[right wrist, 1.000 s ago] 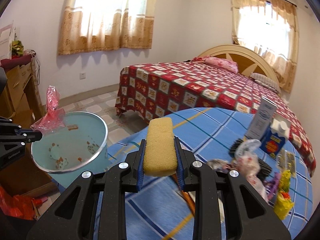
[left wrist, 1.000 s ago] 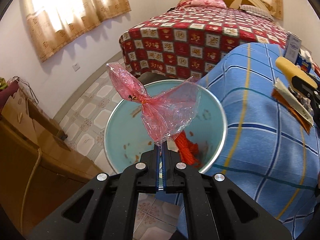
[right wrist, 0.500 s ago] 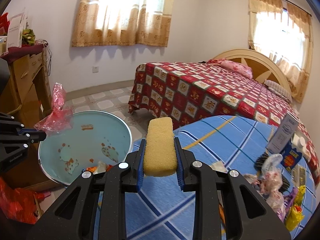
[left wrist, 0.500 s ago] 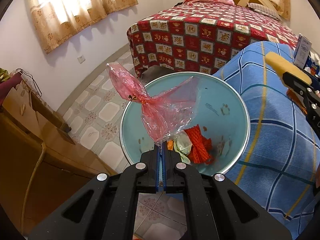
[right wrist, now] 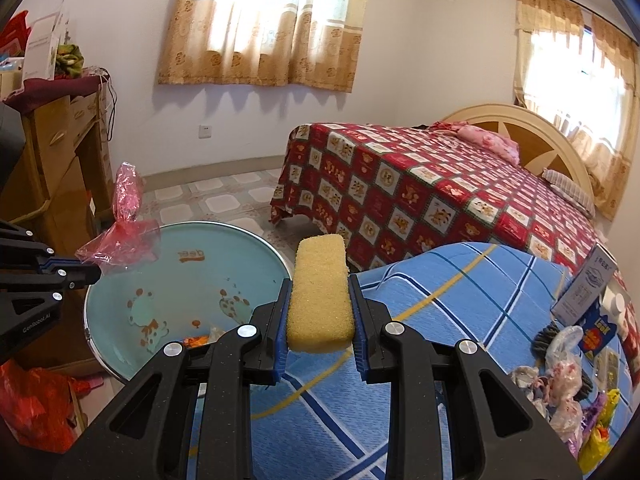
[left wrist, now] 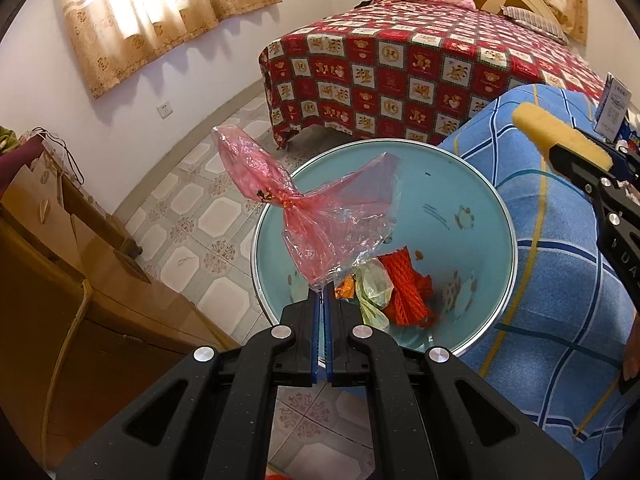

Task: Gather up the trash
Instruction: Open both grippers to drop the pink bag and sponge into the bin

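Observation:
My left gripper (left wrist: 322, 296) is shut on a crumpled pink plastic bag (left wrist: 316, 216) and holds it over the open mouth of the light-blue trash bin (left wrist: 472, 184). Inside the bin lie red netting (left wrist: 404, 284) and a pale green wrapper (left wrist: 374, 288). My right gripper (right wrist: 320, 284) is shut on a yellow sponge (right wrist: 320, 292), above the edge of the blue plaid table (right wrist: 460, 312) beside the bin (right wrist: 132, 292). The left gripper (right wrist: 90, 274) with the pink bag (right wrist: 124, 232) shows at the left of the right wrist view.
Several pieces of trash (right wrist: 560, 368) and a white carton (right wrist: 584, 284) lie at the table's right end. A bed with a red patterned cover (right wrist: 420, 200) stands behind. A wooden cabinet (left wrist: 60, 280) stands left of the bin. A red bag (right wrist: 36, 404) lies on the floor.
Both grippers have moved toward the bin. The bin's inside and its trash now show more fully under the pink bag. Both grips are unchanged.

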